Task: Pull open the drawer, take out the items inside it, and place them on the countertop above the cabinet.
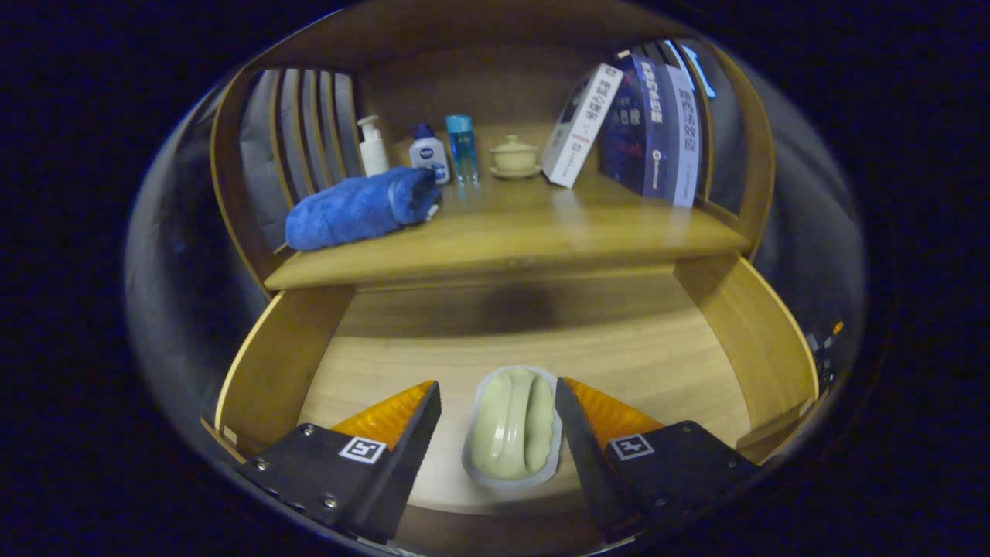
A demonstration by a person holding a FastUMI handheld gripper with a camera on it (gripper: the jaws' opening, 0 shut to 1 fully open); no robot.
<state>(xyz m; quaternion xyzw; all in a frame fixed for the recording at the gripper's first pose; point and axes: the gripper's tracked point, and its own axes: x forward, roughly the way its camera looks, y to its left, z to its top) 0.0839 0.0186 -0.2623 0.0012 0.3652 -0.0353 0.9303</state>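
Gripper view: fingers spread, seemingly untouched, around soap dish in drawer.

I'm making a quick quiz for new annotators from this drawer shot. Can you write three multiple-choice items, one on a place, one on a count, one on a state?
1. Where is the soap dish?
A. in the open drawer, between the gripper fingers
B. on the countertop
C. beside the books

2. How many bottles stand behind the blue towel?
A. one
B. three
C. five

3. How is the gripper?
A. shut on the towel
B. open, a finger on each side of the dish
C. shut on the dish

Key: 1 A, the dish lies on the drawer floor between the fingers. 2 B, a pump bottle, a white bottle and a blue bottle. 3 B, gaps show on both sides of the dish.
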